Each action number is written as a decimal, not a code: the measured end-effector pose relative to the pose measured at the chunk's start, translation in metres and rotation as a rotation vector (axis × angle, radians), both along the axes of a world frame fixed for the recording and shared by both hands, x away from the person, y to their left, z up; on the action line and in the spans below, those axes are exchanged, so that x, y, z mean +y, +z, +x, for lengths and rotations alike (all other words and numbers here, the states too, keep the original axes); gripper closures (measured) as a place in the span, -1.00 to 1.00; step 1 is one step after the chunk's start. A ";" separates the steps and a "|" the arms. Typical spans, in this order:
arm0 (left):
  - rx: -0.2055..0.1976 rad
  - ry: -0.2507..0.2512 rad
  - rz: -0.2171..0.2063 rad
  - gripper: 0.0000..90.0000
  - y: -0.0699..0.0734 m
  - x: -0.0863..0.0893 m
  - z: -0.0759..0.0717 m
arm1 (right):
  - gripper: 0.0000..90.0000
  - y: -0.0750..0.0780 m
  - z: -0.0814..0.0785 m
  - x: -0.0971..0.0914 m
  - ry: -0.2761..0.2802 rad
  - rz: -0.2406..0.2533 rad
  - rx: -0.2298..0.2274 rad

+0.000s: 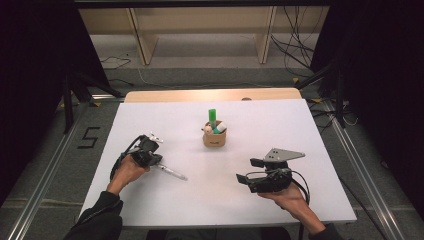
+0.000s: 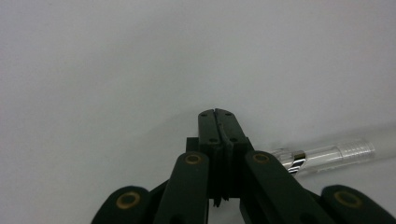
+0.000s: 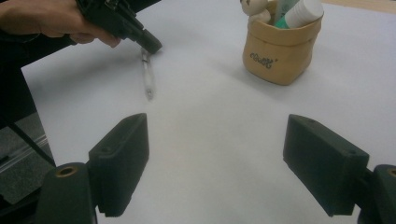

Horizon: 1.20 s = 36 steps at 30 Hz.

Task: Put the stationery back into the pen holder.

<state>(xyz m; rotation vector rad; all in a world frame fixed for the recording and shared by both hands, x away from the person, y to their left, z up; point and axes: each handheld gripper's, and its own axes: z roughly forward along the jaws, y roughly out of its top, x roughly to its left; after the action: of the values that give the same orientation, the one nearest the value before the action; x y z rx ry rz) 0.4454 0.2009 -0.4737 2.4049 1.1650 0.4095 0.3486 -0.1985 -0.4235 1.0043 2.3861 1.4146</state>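
While the clear plastic pen [image 1: 171, 172] lies flat on the white table [image 1: 150, 200], just beside the tip of the left tongs [image 1: 159, 165], it is not gripped; in the left gripper view the left tongs [image 2: 216, 113] have their jaws pressed together with nothing between them, and the pen [image 2: 327, 154] rests to one side of them on the table [image 2: 93, 70]; whether the jaw tip touches the barrel I cannot tell. The right tongs [image 1: 246, 170] sit well apart from it, jaws spread wide and empty, as the right gripper view shows with the right tongs [image 3: 215, 158] open over bare table.

Judging by its look, the pen [image 3: 148, 77] is light, stiff and thin; the smooth round barrel is likely slippery and apt to roll away under a sideways nudge; a hard squeeze could crack the clear casing. The best hold is probably across the middle of the barrel, jaws opened first and set down astride it, pads square to its length; the ribbed grip section near one end may give better friction than the glossy part. Lying so low, it leaves little room under it, so the pads must come right down to the surface.

Beyond it stands a small tan paper pouch [image 1: 214, 137] holding a green marker [image 1: 212, 117] and other small items.
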 end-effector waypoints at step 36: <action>0.041 -0.231 0.069 -0.43 0.032 0.002 -0.016 | -0.48 0.000 0.000 0.000 0.008 0.002 0.005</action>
<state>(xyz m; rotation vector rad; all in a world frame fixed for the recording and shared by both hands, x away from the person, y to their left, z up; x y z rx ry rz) 0.4289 0.2033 -0.4421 2.5826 0.8886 0.3319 0.3486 -0.1984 -0.4238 1.0002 2.3955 1.4189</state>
